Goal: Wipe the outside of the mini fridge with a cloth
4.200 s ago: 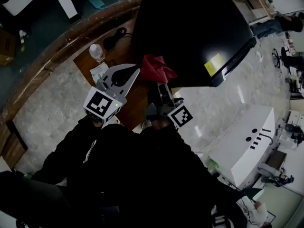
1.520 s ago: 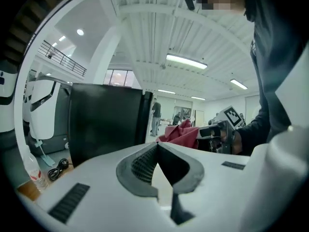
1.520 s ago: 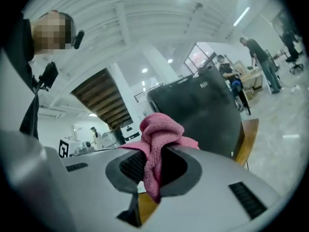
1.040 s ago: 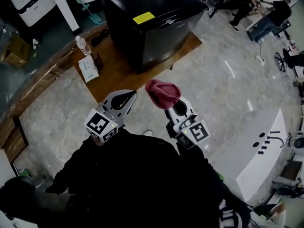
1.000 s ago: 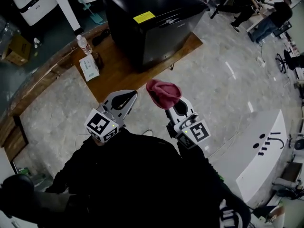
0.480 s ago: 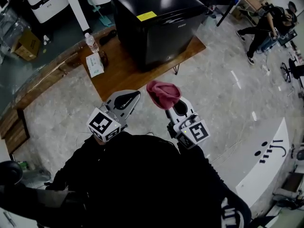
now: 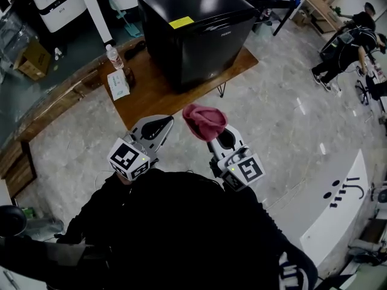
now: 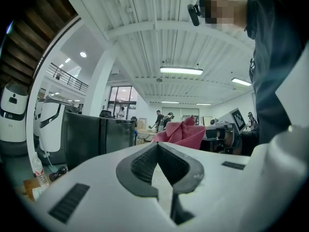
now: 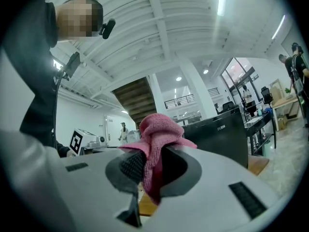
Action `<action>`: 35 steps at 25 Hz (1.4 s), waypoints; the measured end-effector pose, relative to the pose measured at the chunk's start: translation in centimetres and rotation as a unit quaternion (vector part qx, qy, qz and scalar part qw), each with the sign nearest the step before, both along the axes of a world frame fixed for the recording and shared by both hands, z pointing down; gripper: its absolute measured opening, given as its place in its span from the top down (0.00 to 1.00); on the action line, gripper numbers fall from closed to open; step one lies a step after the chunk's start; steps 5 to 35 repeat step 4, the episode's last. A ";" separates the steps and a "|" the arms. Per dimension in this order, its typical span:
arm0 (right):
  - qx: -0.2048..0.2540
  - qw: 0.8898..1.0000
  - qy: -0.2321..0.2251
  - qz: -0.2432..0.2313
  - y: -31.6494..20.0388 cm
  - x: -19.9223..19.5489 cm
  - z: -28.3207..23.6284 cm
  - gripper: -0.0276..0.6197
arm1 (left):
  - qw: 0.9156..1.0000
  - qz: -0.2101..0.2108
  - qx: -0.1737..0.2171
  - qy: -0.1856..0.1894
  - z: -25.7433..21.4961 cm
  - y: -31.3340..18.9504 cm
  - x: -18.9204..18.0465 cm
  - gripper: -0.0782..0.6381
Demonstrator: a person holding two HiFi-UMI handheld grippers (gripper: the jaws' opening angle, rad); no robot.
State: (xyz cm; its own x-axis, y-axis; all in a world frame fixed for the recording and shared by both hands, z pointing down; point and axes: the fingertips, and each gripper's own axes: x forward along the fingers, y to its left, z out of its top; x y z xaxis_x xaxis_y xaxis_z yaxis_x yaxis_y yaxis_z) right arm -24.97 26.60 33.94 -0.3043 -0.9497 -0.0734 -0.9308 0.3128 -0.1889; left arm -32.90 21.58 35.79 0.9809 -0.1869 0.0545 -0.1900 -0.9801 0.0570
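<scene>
The right tool [image 7: 211, 136] is clenched on a pink cloth [image 7: 204, 121]. In the right gripper view, a narrow fold of the cloth [image 9: 157, 129] runs down between the jaws, while most of it mounds loose above them. The left tool [image 7: 162, 123] is closed on nothing, with its pads together in the left gripper view [image 8: 161, 170]. It is held just beside the right one, and both are raised in front of the person.

The black mini fridge [image 7: 193, 29] stands well apart from both tools on a low wooden desk [image 7: 151, 92] across a stretch of marble floor, so no wiping contact exists yet.

The main risk is probably the grip. With only a thin pinch of cloth held, dragging it across the fridge could pull the fold free, or roll the loose mound aside. The hard jaw tips would then meet the glossy panel and could scuff it.

A firm push might also shift the fridge on the desk, since the left tool is not bracing it.

A water bottle [image 7: 112, 56] and a white packet [image 7: 118, 84] sit on the desk near the fridge's left side. A wide sweep on that side could knock the bottle over.

The yellow label [image 7: 181, 22] on the lid could catch the cloth at its edge.
</scene>
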 end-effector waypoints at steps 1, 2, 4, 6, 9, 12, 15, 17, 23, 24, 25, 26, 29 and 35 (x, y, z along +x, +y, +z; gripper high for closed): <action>0.001 1.000 -0.002 0.001 0.1 0.1 0.0 0.88 | 1.000 0.001 0.001 0.001 -0.1 0.1 0.1 0.88; 0.002 1.000 -0.007 0.003 0.1 0.3 0.0 0.88 | 1.000 0.003 0.002 0.001 -0.1 0.1 0.3 0.88; 0.005 1.000 -0.020 0.008 0.2 0.6 -0.2 0.88 | 1.000 0.005 0.004 0.001 -0.2 0.3 0.6 0.88; 0.005 1.000 -0.020 0.008 0.2 0.6 -0.2 0.88 | 1.000 0.005 0.004 0.001 -0.2 0.3 0.6 0.88; 0.005 1.000 -0.020 0.008 0.2 0.6 -0.2 0.88 | 1.000 0.005 0.004 0.001 -0.2 0.3 0.6 0.88; 0.005 1.000 -0.020 0.008 0.2 0.6 -0.2 0.88 | 1.000 0.005 0.004 0.001 -0.2 0.3 0.6 0.88; 0.005 1.000 -0.020 0.008 0.2 0.6 -0.2 0.88 | 1.000 0.005 0.004 0.001 -0.2 0.3 0.6 0.88; 0.005 1.000 -0.020 0.008 0.2 0.6 -0.2 0.88 | 1.000 0.005 0.004 0.001 -0.2 0.3 0.6 0.88; 0.005 1.000 -0.020 0.008 0.2 0.6 -0.2 0.88 | 1.000 0.005 0.004 0.001 -0.2 0.3 0.6 0.88; 0.005 1.000 -0.020 0.008 0.2 0.6 -0.2 0.88 | 1.000 0.005 0.004 0.001 -0.2 0.3 0.6 0.88; 0.005 1.000 -0.020 0.008 0.2 0.6 -0.2 0.88 | 1.000 0.005 0.004 0.001 -0.2 0.3 0.6 0.88; 0.005 1.000 -0.020 0.008 0.2 0.6 -0.2 0.88 | 1.000 0.005 0.004 0.001 -0.2 0.3 0.6 0.88; 0.005 1.000 -0.020 0.008 0.2 0.6 -0.2 0.88 | 1.000 0.005 0.004 0.001 -0.2 0.3 0.6 0.88; 0.005 1.000 -0.020 0.008 0.2 0.6 -0.2 0.88 | 1.000 0.005 0.004 0.001 -0.2 0.3 0.6 0.88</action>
